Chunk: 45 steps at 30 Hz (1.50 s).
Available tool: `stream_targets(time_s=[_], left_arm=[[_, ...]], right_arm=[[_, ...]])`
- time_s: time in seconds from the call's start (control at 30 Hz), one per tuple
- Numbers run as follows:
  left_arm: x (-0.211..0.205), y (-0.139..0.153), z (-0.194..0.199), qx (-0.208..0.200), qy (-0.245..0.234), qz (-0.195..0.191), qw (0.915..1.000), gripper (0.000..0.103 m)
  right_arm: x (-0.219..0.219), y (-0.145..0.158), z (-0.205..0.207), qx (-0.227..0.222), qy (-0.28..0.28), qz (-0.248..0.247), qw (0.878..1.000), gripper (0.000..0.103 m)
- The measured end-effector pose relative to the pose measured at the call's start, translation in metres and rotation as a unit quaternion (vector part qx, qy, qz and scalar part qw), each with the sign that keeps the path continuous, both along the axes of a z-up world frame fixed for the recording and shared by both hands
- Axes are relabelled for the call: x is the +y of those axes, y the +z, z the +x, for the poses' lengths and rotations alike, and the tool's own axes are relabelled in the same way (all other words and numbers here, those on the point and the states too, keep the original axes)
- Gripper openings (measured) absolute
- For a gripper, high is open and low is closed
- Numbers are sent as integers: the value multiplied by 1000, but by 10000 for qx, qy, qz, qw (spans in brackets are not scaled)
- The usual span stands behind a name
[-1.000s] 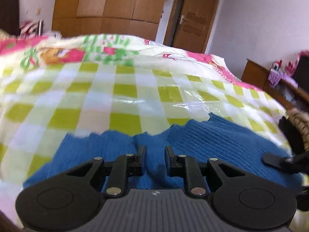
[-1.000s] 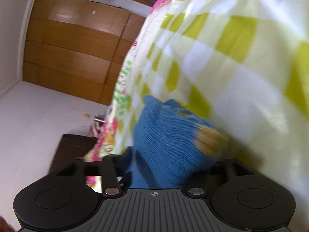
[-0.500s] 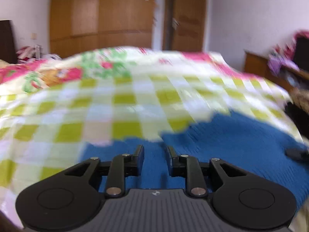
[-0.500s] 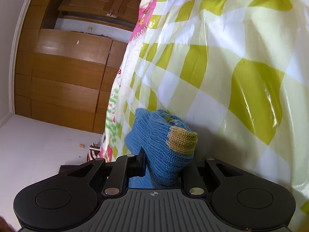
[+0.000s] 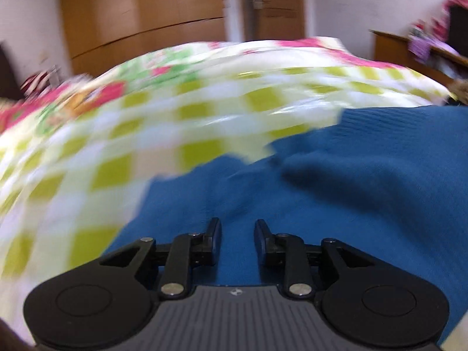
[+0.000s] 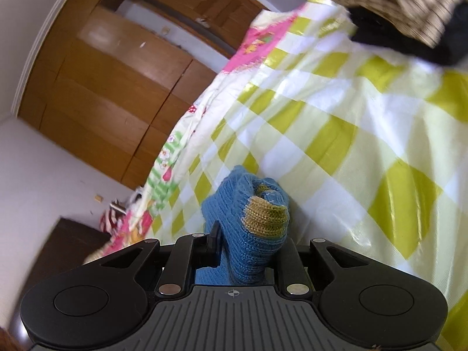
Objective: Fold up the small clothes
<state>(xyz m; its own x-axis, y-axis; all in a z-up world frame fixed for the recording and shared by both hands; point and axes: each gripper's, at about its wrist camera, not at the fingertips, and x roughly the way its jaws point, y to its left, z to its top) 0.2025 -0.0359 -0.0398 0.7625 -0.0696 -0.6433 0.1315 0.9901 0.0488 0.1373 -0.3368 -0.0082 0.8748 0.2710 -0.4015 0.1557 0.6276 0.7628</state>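
Note:
A blue knitted garment [image 5: 336, 193] lies on the green-and-white checked bed cover [image 5: 163, 134], filling the lower right of the left wrist view. My left gripper [image 5: 237, 231] hovers over it with a small gap between the jaws and nothing between them. My right gripper [image 6: 248, 234] is shut on a bunched part of the blue knit with a tan patch [image 6: 263, 213], held above the checked cover [image 6: 351, 134]. The right fingertip is hidden behind the knit.
A wooden wardrobe [image 5: 140, 14] and a door [image 5: 275, 3] stand beyond the bed. A wooden cabinet [image 5: 409, 49] with clutter is at the right. A dark and beige checked cloth [image 6: 409, 14] lies at the upper right of the right wrist view.
The left gripper has swung so the blue garment fills more of its view, with motion blur. The right gripper, still holding the knit, has turned so the dark and beige cloth shows.

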Motion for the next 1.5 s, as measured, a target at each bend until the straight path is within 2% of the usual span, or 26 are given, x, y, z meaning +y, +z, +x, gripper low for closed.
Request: stream_targets(time_s=[0.07, 0.13, 0.2, 0.23, 0.27, 0.3, 0.33, 0.37, 0.43, 0.47, 0.5, 0.57, 0.6, 0.7, 0.77, 0.83, 0.97, 1.07, 1.13, 1.17, 1.2, 1.27, 1.37, 1.43, 1.5], left_arm=[[22, -2, -10, 99, 201, -258, 9994, 41], [31, -2, -18, 164, 272, -385, 9988, 41], [38, -1, -20, 223, 343, -623, 9972, 41], [42, -1, -19, 263, 383, -799, 9957, 41], [50, -1, -17, 315, 437, -1055, 9930, 41], [57, -1, -16, 346, 488, -1258, 9902, 40], [64, -1, -18, 355, 518, -1432, 9877, 40], [69, 0, -20, 360, 527, -1573, 9855, 40], [77, -1, -29, 380, 518, -1605, 9849, 37], [84, -1, -36, 363, 482, -1672, 9841, 37], [90, 0, -43, 371, 469, -1750, 9828, 37], [99, 3, -55, 394, 430, -1850, 9810, 37], [100, 4, -60, 404, 408, -1814, 9817, 36], [102, 7, -75, 385, 298, -1705, 9842, 36], [107, 10, -83, 393, 327, -1793, 9825, 36], [113, 13, -93, 368, 376, -1862, 9811, 36], [130, 25, -114, 196, 767, -1873, 9791, 36], [137, 43, -125, -230, 923, -1766, 9797, 36], [140, 54, -128, -459, 912, -1843, 9776, 36], [137, 59, -126, -522, 802, -1889, 9773, 37], [134, 62, -124, -533, 714, -1915, 9774, 37], [125, 62, -119, -508, 521, -2049, 9761, 37], [105, 57, -110, -367, 313, -2177, 9748, 37], [91, 54, -107, -298, 176, -2141, 9762, 41], [80, 47, -103, -160, 146, -1994, 9797, 42]], right_arm=[[16, 13, 5, -198, 223, -406, 9987, 17], [45, 32, 16, -519, 677, -997, 9914, 17], [92, 54, 21, -932, 1283, -1972, 9675, 17], [118, 62, 20, -1137, 1628, -2476, 9483, 17], [148, 67, 16, -1331, 2009, -3000, 9230, 16], [172, 68, 10, -1486, 2361, -3326, 9009, 15], [196, 66, 5, -1605, 2755, -3585, 8774, 11], [214, 61, -1, -1694, 3057, -3810, 8560, 11], [243, 49, -13, -1801, 3507, -4223, 8162, 10], [249, 44, -16, -1807, 3642, -4279, 8072, 9], [253, 42, -17, -1791, 3700, -4299, 8039, 9], [256, 40, -16, -1692, 3829, -4215, 8044, 10], [256, 38, -18, -1722, 3901, -4211, 8005, 10], [262, 37, -23, -1793, 4308, -4355, 7698, 15], [262, 35, -24, -1693, 4461, -4333, 7646, 17], [257, 32, -23, -1552, 4572, -4253, 7655, 23], [244, 37, -29, -1391, 4759, -3997, 7710, 25], [231, 47, -31, -1371, 4744, -3741, 7850, 29], [219, 55, -27, -1274, 4627, -3436, 8072, 29], [209, 60, -24, -1216, 4527, -3219, 8226, 30], [201, 62, -19, -1130, 4373, -3030, 8391, 32], [182, 62, -2, -825, 3887, -2697, 8771, 49], [156, 44, 34, -215, 3023, -2089, 9298, 53], [145, 29, 57, 185, 2605, -1637, 9513, 53], [141, 14, 77, 481, 2375, -1191, 9628, 53]])
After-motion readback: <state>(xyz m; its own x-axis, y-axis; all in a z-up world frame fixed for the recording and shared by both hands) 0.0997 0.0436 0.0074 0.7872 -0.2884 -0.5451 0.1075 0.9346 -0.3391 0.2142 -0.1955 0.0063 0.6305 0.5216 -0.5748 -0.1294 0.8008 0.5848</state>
